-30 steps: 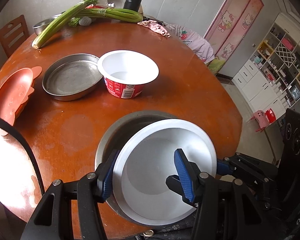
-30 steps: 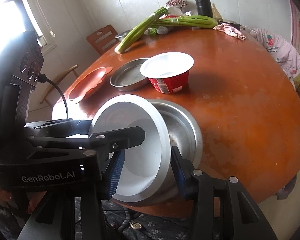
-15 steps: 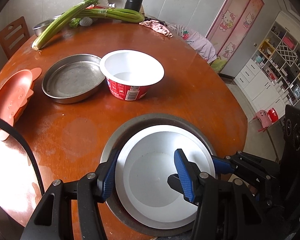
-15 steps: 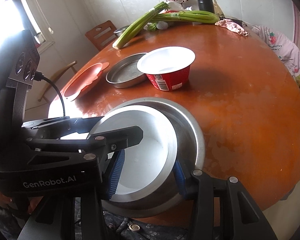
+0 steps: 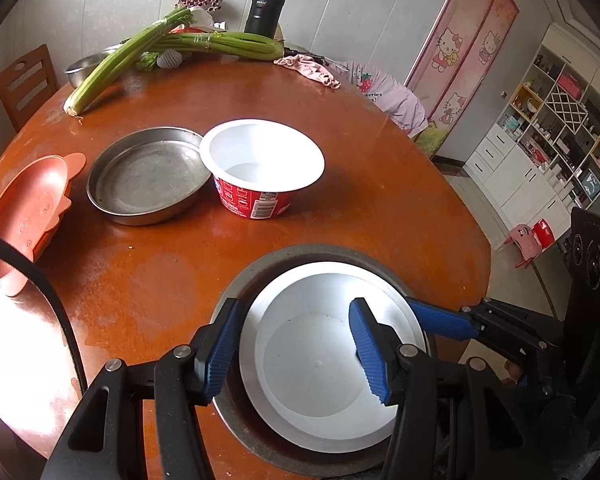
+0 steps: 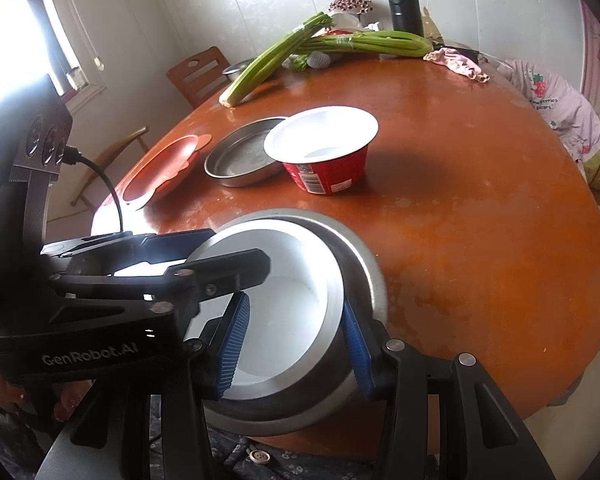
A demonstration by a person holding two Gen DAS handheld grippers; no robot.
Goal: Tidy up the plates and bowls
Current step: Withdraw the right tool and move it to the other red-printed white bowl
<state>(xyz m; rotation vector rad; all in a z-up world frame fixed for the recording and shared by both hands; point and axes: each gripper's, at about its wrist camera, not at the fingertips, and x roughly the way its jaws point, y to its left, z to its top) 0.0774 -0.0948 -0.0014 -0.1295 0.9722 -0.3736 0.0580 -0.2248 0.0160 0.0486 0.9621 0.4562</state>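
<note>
- The white bowl [image 5: 320,364] was tipped up on its side a second ago. Now it lies flat inside the big metal bowl [image 5: 256,276].
- The metal bowl [image 6: 364,264] now shows all the way around the white bowl [image 6: 284,320].

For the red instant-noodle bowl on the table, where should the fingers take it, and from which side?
Take the red noodle bowl by its wide white rim on the right, open side, one finger inside and one outside. Its left edge sits against the steel pan, and the tapered wall would likely slip.
</note>
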